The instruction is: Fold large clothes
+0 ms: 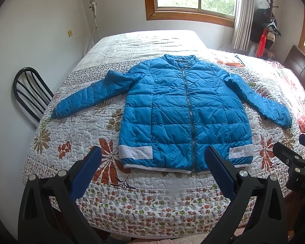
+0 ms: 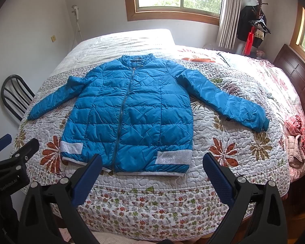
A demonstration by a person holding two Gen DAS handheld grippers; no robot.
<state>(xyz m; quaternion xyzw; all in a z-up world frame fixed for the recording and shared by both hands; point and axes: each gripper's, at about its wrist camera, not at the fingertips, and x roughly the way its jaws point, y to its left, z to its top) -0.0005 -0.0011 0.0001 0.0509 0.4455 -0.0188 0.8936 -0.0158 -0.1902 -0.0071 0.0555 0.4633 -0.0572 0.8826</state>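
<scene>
A blue quilted zip jacket [image 1: 179, 111] lies flat, front up and zipped, on the flowered bedspread [image 1: 136, 199], with both sleeves spread out to the sides and the hem toward me. It also shows in the right wrist view [image 2: 132, 113]. My left gripper [image 1: 153, 154] is open and empty, held above the bed's near edge in front of the hem. My right gripper [image 2: 152, 162] is open and empty, also just short of the hem, to the right of the left one. Each gripper shows at the edge of the other's view.
A black metal chair [image 1: 30, 93] stands at the bed's left side by the wall. A dark wooden headboard [image 2: 294, 77] is at the right. A coat stand with clothes [image 2: 254, 28] is in the far corner. Crumpled pink cloth [image 2: 296, 142] lies on the bed's right.
</scene>
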